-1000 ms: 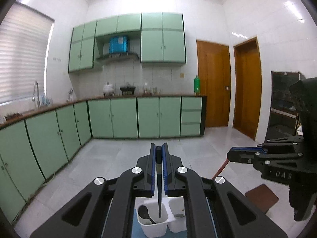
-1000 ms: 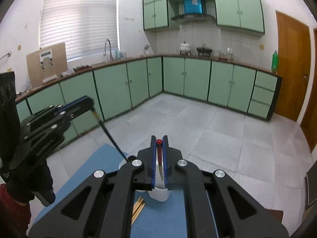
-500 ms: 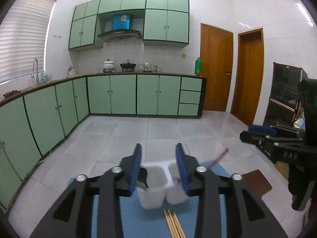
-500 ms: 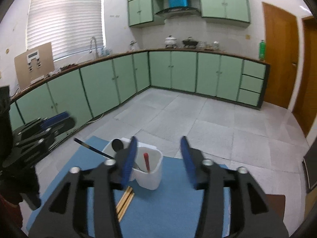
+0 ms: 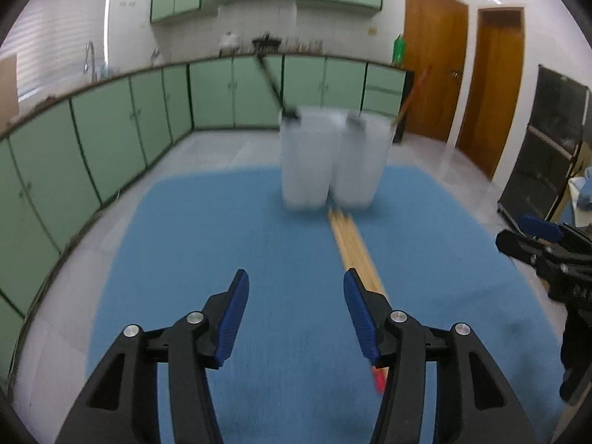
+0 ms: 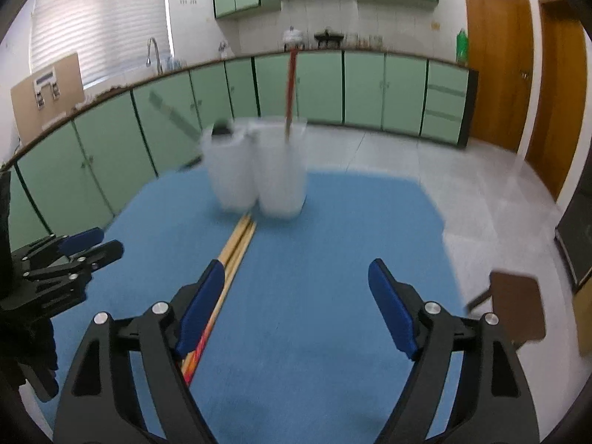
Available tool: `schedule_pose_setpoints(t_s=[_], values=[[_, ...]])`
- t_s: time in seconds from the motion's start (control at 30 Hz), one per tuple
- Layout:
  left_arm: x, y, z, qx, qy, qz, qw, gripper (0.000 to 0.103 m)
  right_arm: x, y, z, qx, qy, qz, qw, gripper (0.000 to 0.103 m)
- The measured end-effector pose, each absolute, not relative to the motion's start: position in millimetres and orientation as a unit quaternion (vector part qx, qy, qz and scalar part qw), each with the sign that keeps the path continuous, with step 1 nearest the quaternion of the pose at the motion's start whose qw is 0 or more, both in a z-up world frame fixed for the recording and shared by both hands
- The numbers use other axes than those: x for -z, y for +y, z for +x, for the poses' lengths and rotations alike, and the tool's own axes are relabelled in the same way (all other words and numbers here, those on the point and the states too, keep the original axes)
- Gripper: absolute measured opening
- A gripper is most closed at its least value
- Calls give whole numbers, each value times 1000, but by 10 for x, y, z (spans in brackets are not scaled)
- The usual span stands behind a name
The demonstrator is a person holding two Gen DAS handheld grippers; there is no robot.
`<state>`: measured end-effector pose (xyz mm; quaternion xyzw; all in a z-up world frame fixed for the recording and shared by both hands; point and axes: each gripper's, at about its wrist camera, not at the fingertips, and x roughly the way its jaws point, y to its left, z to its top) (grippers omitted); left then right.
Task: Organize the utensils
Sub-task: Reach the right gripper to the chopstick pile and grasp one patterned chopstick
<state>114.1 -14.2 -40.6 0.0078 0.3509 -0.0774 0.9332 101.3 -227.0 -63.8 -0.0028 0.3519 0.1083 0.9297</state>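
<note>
Chopsticks lie on the mat at six o'clock of the holder. We hold both grippers, left and right, spread and empty. We should pinch the whole bundle mid-length, keeping it level.

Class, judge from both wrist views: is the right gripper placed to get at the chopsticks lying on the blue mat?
Probably yes. The right gripper is open and empty, and the chopsticks lie flat on the blue mat, passing under its left finger. Nothing covers them; the white holder stands beyond their far end.
</note>
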Motion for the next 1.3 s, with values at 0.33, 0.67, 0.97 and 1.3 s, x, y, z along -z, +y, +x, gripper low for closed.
schedule_pose_setpoints(t_s=[0.33, 0.67, 0.97, 1.3], values=[[876, -76, 956, 68, 403, -1, 912, 53, 1122, -1763, 674, -145, 406, -37, 902, 78], [900, -78, 946, 65, 408, -4, 910, 53, 1309, -1547, 613, -149, 432, -84, 886, 78], [928, -63, 994, 63, 415, -15, 908, 53, 1293, -1761, 689, -106, 431, -81, 892, 78], [912, -100, 974, 62, 410, -7, 910, 53, 1305, -1841, 692, -133, 431, -47, 891, 52]])
